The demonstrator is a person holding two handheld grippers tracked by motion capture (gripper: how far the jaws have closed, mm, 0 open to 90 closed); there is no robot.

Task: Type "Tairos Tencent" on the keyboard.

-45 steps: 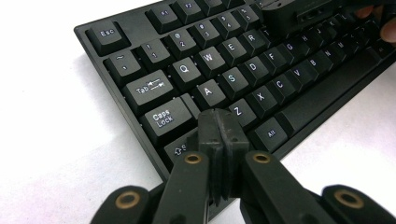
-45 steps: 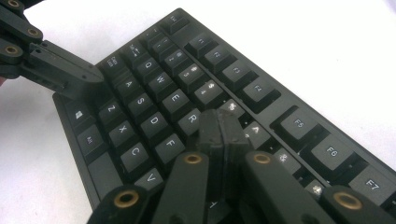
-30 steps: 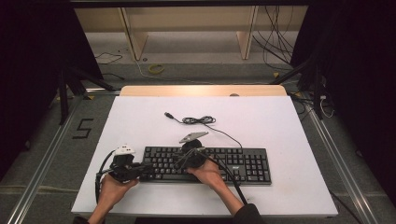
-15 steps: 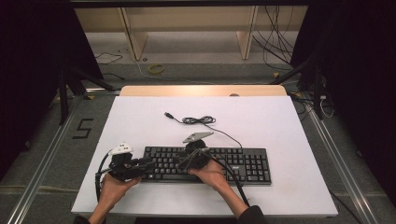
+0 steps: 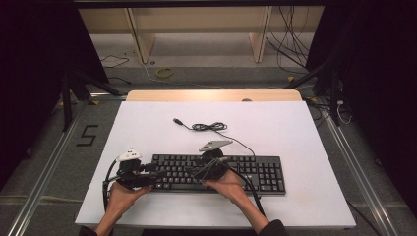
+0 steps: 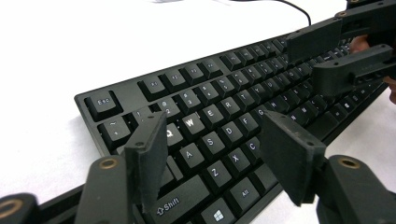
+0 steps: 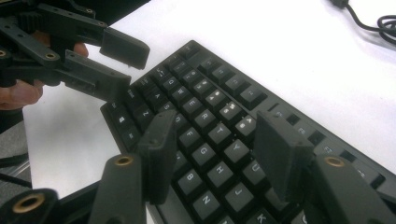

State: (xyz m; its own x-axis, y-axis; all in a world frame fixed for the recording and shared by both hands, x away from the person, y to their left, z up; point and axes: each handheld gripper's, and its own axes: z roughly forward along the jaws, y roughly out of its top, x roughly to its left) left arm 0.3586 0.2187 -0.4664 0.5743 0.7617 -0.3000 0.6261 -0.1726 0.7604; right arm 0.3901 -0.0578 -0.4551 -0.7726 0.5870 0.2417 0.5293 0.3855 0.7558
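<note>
Black keyboard [image 5: 219, 173] lies flat near the front edge of the white table [image 5: 275, 132], its cable [image 5: 209, 127] coiled loose behind it, USB plug [image 5: 176, 120] unplugged. Both grippers hover low over the left half of the keys, facing each other. Left gripper [image 6: 215, 154]: 2 jaws spread apart, nothing between them, above the Q/A/Z area. Right gripper [image 7: 215, 149]: jaws also spread, empty, over the G/H/Y keys. Likely poised this way to press keys or take hold of the board; can't tell which, or whether jaw tips touch keys. No containers on the table.
</note>
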